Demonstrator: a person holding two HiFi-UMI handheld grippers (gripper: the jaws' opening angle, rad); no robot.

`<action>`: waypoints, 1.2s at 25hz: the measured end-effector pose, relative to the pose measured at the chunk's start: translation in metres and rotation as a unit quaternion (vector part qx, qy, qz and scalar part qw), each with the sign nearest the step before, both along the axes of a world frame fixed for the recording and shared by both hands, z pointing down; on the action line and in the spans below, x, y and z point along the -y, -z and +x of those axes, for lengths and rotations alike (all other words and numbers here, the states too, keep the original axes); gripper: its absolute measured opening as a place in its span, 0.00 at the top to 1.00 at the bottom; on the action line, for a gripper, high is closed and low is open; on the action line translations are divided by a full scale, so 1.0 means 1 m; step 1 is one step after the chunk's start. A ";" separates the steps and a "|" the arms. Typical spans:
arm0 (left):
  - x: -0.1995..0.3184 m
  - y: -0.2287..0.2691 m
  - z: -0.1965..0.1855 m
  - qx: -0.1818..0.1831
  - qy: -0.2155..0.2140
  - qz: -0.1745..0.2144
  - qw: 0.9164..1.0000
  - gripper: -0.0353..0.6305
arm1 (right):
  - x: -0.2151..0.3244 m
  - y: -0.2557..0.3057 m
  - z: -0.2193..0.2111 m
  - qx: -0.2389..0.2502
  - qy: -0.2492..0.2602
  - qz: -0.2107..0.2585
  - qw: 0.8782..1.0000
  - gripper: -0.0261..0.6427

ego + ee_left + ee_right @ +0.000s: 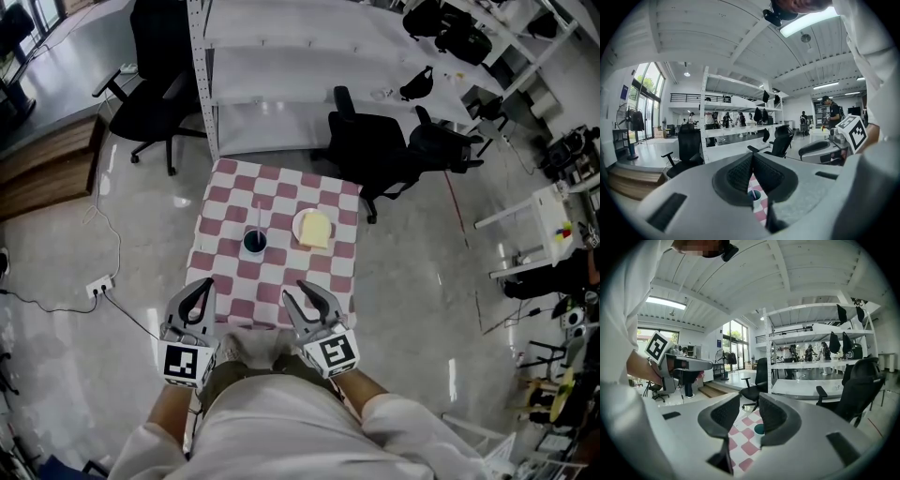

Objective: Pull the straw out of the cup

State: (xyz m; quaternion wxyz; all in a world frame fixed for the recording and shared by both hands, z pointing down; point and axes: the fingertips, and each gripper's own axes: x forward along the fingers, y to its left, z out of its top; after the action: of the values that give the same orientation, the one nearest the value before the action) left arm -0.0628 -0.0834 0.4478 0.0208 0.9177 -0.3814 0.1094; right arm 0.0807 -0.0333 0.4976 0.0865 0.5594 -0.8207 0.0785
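While the cup (254,242) with its straw (258,219) is standing on the checkered table (234,273), the left gripper (206,284) is being held closed, the right gripper (293,288) apart and empty.

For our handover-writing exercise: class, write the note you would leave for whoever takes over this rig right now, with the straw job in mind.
Left tongs: shut, empty, by the table's near edge.
Right tongs: open, empty, alongside the left.
Cup: mid-table on the checked cloth, straw standing in it; plate to its right.
Done: nothing yet; the straw is untouched.
Left: reach the cup, grip the straw, pull it out.
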 end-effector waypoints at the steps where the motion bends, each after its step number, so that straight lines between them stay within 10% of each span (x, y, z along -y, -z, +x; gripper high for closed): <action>1: 0.000 0.000 0.000 0.001 0.001 -0.001 1.000 0.94 | 0.000 0.001 0.001 0.002 0.002 0.001 1.000 0.75; 13: 0.002 0.000 0.006 0.003 0.009 0.002 1.000 0.94 | 0.004 0.000 0.012 0.005 0.006 0.006 1.000 0.58; 30: 0.003 -0.001 -0.004 0.013 0.031 -0.005 0.999 0.94 | 0.027 -0.027 0.012 0.000 0.018 -0.008 1.000 0.58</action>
State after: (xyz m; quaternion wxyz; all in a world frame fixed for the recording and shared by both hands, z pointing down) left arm -0.0672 -0.0862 0.4483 0.0237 0.9037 -0.4097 0.1219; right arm 0.0925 -0.0608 0.5250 0.0922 0.5436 -0.8301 0.0832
